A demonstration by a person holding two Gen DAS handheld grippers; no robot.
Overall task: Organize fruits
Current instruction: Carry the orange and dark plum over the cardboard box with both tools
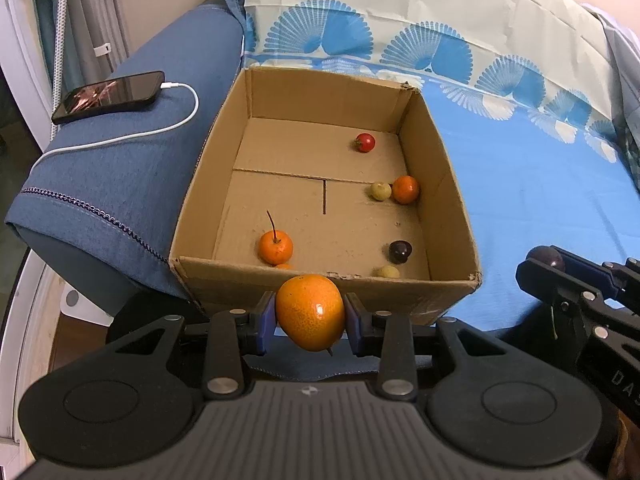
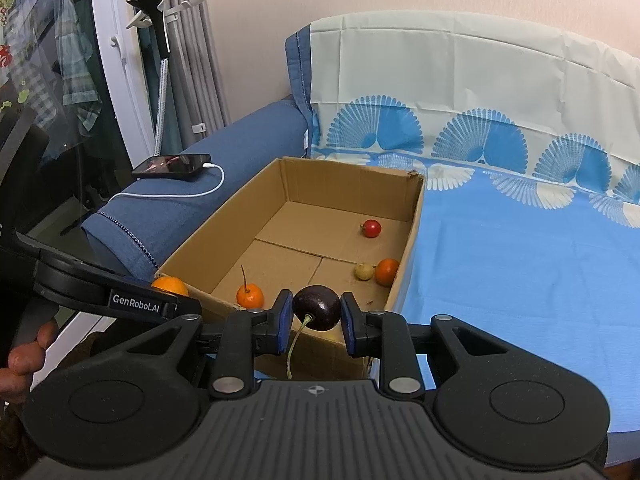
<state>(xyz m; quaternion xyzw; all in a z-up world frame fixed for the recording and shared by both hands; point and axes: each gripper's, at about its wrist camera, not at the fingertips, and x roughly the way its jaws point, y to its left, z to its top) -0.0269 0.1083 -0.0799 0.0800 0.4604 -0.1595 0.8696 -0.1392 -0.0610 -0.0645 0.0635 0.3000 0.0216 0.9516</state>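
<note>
**Open box, room in the middle**

The box (image 1: 208,184) is open on top, its near wall (image 1: 320,292) just ahead. Its left and middle floor (image 1: 276,196) is bare. Fruit lines the right wall (image 1: 444,200) and near edge. An armrest (image 1: 120,160) blocks the left side.

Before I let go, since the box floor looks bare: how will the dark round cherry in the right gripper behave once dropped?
The dark round cherry will probably roll on the brown cardboard box's flat floor. Its glossy skin looks slippery. Its thin stem seems floppy.
</note>
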